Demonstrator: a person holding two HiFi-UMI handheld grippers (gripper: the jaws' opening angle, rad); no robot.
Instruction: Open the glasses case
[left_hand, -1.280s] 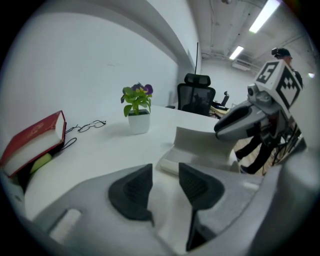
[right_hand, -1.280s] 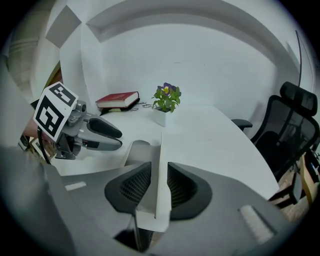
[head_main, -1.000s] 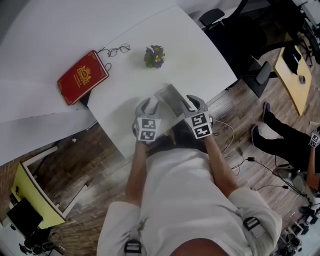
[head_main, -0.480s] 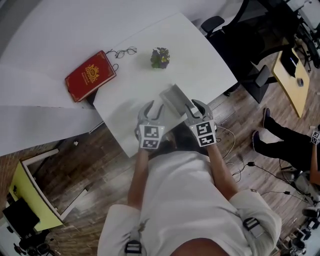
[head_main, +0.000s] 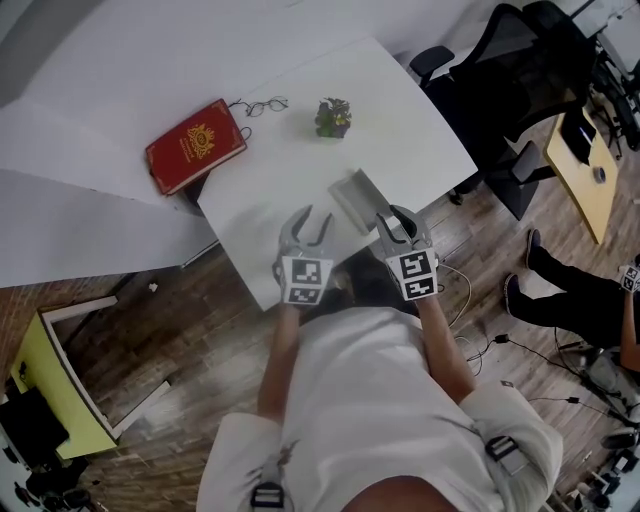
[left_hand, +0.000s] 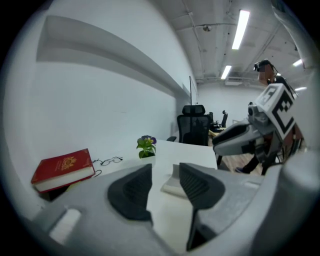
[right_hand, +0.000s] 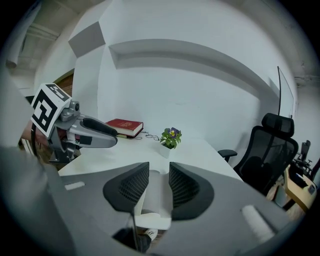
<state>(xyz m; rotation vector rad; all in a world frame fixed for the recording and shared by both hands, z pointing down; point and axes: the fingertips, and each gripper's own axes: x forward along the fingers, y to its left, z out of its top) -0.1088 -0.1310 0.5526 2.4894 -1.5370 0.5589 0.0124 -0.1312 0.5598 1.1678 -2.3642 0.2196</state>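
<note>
A pale grey glasses case (head_main: 352, 196) lies closed, slanting across the near part of the white table (head_main: 420, 110). My right gripper (head_main: 388, 222) is shut on its near end; in the right gripper view the case (right_hand: 155, 195) sits between the two ribbed pads of that gripper (right_hand: 159, 175). My left gripper (head_main: 313, 222) hangs to the left of the case, open, with nothing between its fingers. In the left gripper view the case (left_hand: 173, 183) shows beyond the parted jaws of the left gripper (left_hand: 165, 175), with the right gripper (left_hand: 235, 142) at the right.
A red book (head_main: 195, 145) lies at the table's far left, spectacles (head_main: 262, 105) beside it. A small potted plant (head_main: 333, 117) stands behind the case. Black office chairs (head_main: 520, 80) stand off the table's right edge. A person's legs show on the floor at the right.
Both grippers have risen and drawn back toward me. The left gripper has come away from the case's left side; the right stays on the case.
</note>
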